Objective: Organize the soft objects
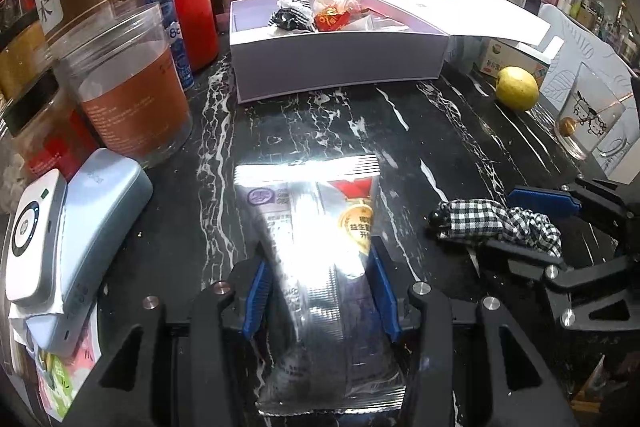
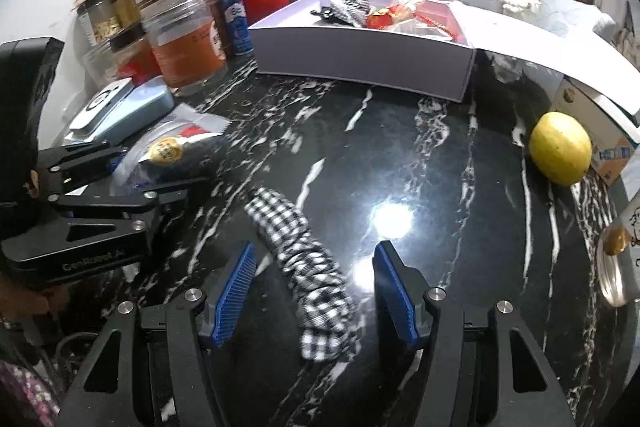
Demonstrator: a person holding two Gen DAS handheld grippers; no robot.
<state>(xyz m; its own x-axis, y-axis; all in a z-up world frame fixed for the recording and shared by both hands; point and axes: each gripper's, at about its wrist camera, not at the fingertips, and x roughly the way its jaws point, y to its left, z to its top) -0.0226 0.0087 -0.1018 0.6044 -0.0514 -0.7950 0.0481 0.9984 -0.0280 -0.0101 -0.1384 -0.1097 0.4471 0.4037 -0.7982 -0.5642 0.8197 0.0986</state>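
Our left gripper [image 1: 318, 281] pinches a shiny packet [image 1: 320, 267]. Our right gripper [image 2: 314, 291] stands spread around the checkered cloth [image 2: 304, 259], not pressing it.

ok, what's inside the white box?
In the white box: a black-and-white striped fabric piece, a red packet and clear wrapped items beside it. The front wall hides the box floor and anything lying low.

Harsh overhead glare on foil packet [image 1: 320, 259] and countertop [image 2: 390, 219], fisheye-bent dark corners
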